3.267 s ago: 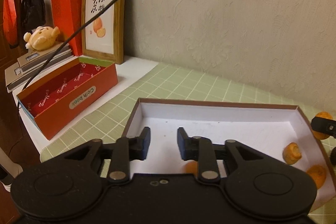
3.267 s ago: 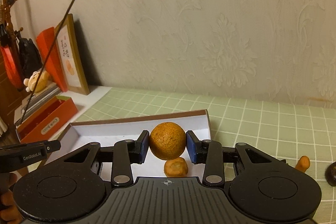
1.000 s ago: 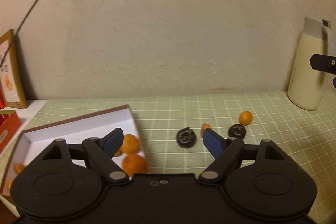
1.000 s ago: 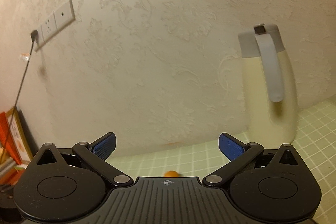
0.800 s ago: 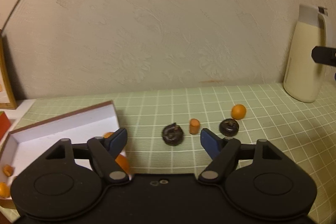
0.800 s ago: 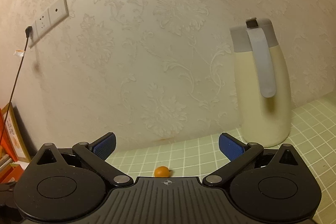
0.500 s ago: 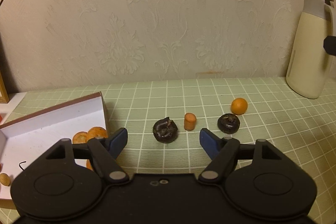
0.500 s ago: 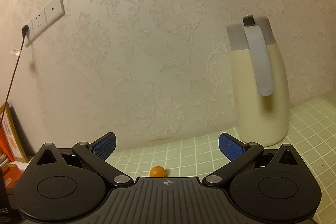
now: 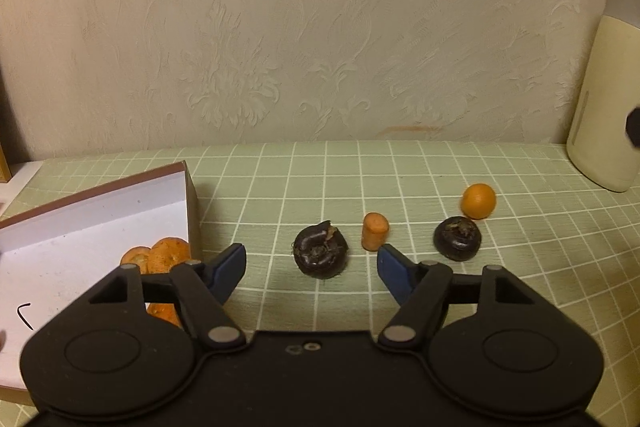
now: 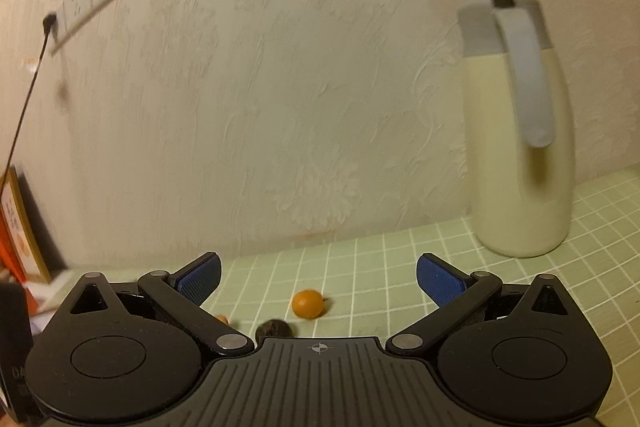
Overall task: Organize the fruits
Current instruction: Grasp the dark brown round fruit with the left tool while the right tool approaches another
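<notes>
Closing its jaws, the left gripper (image 9: pixel 311 262) hangs over the green grid cloth (image 9: pixel 400 171) with a dark fruit (image 9: pixel 320 254) lying between its fingers, untouched. Beyond lie a carrot piece (image 9: pixel 375 231), a second dark fruit (image 9: pixel 457 238) and an orange (image 9: pixel 478 201). Oranges (image 9: pixel 168 254) sit in the white box (image 9: pixel 80 227). The right gripper (image 10: pixel 318 279) is spread wide and empty, facing a cream jug (image 10: pixel 520 147).

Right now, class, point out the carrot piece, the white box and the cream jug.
carrot piece (image 9: pixel 375 231): left wrist view, its side.
white box (image 9: pixel 92 227): left wrist view, inner back wall.
cream jug (image 10: pixel 520 187): right wrist view, its body.
</notes>
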The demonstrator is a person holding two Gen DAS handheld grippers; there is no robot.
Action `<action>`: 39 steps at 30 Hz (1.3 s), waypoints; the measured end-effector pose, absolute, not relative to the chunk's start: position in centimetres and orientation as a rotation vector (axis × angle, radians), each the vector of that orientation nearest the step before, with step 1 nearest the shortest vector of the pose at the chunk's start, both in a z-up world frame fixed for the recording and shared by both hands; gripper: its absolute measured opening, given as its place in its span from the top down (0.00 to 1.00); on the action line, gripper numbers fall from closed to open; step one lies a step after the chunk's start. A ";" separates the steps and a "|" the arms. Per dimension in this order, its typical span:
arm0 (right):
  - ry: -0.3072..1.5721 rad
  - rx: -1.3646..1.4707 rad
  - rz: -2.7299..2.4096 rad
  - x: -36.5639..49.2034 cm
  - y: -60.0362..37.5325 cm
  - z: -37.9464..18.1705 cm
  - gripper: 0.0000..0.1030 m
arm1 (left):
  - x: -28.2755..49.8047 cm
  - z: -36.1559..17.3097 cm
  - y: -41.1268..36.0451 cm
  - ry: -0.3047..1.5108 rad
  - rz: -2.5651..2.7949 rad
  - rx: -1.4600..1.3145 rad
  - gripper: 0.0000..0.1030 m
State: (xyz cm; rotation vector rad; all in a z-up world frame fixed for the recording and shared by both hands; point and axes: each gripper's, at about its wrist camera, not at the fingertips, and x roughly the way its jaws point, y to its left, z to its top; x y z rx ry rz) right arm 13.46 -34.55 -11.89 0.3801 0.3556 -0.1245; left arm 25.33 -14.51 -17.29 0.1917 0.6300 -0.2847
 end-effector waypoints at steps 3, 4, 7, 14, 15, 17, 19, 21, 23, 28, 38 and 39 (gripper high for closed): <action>0.396 0.368 -0.103 14.6 -33.8 -12.7 0.00 | 25.7 -17.5 -14.6 0.628 -0.284 0.189 0.40; 0.405 0.361 -0.097 14.9 -33.5 -13.0 0.00 | 25.8 -17.6 -14.7 0.625 -0.284 0.193 0.40; 0.446 0.347 -0.080 16.1 -32.6 -13.7 0.04 | 26.2 -17.9 -14.8 0.630 -0.288 0.194 0.40; 0.533 0.343 -0.055 18.6 -31.3 -15.3 0.27 | 27.1 -18.8 -14.9 0.639 -0.291 0.204 0.40; 0.534 0.338 -0.055 18.8 -31.2 -15.4 0.29 | 27.2 -18.8 -15.0 0.639 -0.294 0.204 0.40; 0.541 0.337 -0.056 19.0 -31.1 -15.5 0.34 | 27.5 -19.0 -15.1 0.642 -0.304 0.201 0.43; 0.551 0.346 -0.058 19.2 -31.1 -15.8 0.37 | 27.9 -19.3 -15.4 0.649 -0.310 0.203 0.50; 0.559 0.350 -0.059 19.5 -31.2 -16.1 0.39 | 28.2 -19.6 -15.6 0.658 -0.316 0.199 0.56; 0.563 0.347 -0.063 19.6 -31.2 -16.1 0.39 | 28.4 -20.0 -15.8 0.662 -0.312 0.196 0.65; 0.578 0.353 -0.063 20.1 -31.2 -16.5 0.42 | 28.6 -20.4 -15.8 0.662 -0.315 0.186 0.72; 0.656 0.391 -0.031 22.4 -30.7 -18.1 0.47 | 28.5 -21.0 -16.0 0.654 -0.308 0.207 0.72; 0.662 0.394 -0.029 22.5 -30.6 -18.2 0.47 | 28.6 -21.0 -16.0 0.660 -0.309 0.201 0.72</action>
